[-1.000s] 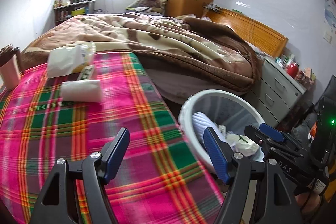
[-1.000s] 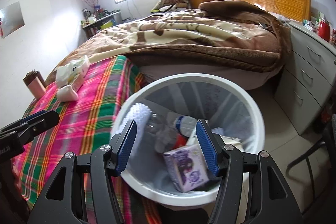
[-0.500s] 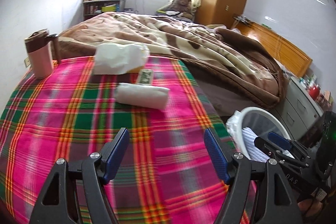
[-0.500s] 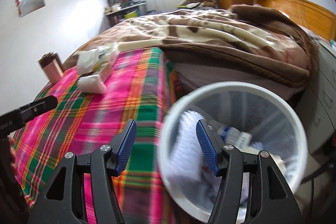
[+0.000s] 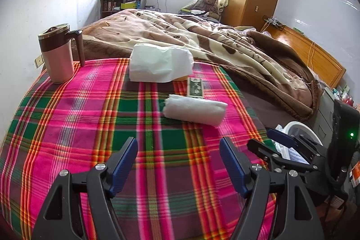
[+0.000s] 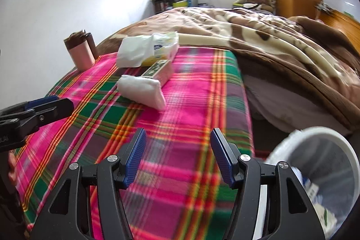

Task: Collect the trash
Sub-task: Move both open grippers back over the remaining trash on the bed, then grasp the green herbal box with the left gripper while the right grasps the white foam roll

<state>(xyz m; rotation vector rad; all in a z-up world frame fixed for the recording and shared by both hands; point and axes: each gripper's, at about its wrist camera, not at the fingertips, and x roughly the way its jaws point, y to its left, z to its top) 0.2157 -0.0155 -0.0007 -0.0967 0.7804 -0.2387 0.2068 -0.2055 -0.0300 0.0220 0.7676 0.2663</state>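
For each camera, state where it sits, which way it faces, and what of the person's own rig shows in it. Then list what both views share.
Left wrist: sits on the left gripper, looks down along its open, empty fingers over the plaid blanket toward the window; the right gripper shows at right.
Right wrist: sits on the right gripper, open and empty, faces the same way from nearer the white trash bin; the left gripper shows at left.
Shared: rolled white towel, tissue pack, pink mug, small box, bin.

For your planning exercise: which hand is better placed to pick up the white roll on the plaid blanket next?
Probably the left gripper: open and empty, it faces the white roll almost straight ahead; the right gripper sees it off to its left.
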